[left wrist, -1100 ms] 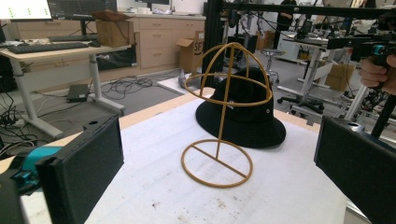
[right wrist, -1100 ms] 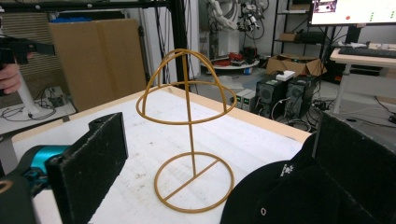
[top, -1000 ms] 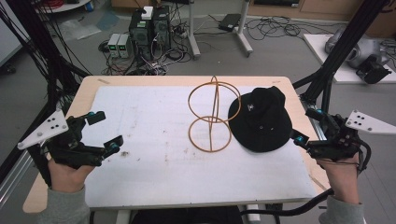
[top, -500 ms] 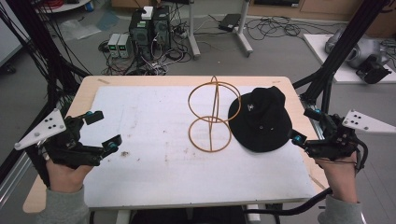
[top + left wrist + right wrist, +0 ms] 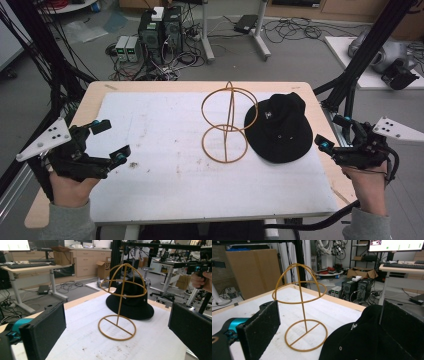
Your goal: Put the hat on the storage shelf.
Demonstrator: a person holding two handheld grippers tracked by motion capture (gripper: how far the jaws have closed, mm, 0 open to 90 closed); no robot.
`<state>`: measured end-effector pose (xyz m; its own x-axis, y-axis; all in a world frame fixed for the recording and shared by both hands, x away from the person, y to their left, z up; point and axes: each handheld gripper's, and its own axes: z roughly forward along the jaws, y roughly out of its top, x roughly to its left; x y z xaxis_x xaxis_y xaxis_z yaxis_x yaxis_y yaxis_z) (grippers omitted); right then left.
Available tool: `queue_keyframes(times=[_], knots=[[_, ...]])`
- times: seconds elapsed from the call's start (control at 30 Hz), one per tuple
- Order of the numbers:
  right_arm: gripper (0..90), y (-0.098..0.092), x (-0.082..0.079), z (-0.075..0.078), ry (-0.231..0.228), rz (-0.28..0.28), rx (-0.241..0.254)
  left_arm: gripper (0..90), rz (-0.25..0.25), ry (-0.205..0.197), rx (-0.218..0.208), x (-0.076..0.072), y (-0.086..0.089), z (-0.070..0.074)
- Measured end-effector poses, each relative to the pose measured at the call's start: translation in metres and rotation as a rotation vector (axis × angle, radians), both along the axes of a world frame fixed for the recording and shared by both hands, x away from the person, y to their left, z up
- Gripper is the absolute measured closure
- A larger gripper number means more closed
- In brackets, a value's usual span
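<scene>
Both tongs hang wide apart and empty over the table [image 5: 150,200]. The black hat [image 5: 279,131] lies flat at the right side, just beside the gold wire stand [image 5: 227,125], which rises upright at centre. The right tongs [image 5: 336,135] sit far nearer the hat; the left tongs [image 5: 111,141] wait well apart, across the white mat. A small white label on the hat's crown is too small to read.

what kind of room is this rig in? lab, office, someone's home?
Most likely a robotics or engineering lab. Desktop computer towers sit on the floor amid loose cables, a keyboard lies on a workbench, and a black metal frame stands around the table.
</scene>
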<state>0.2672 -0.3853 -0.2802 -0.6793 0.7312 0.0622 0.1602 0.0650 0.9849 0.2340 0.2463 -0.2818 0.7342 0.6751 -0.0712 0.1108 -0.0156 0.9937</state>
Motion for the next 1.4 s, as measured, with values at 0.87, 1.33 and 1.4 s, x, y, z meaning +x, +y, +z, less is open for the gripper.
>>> queue_keyframes(times=[0.87,1.33,1.4], knots=[[2.3,0.001,0.054,-0.001,0.074,0.023,-0.093,1.7,0.006,0.023,0.007,-0.005,0.0,-0.006],[2.3,0.006,0.1,-0.008,0.094,0.017,-0.098,1.7,0.014,0.043,0.01,-0.01,0.004,-0.012],[2.3,0.007,0.106,-0.007,0.087,0.02,-0.096,1.7,0.016,0.043,0.009,-0.011,0.004,-0.012]])
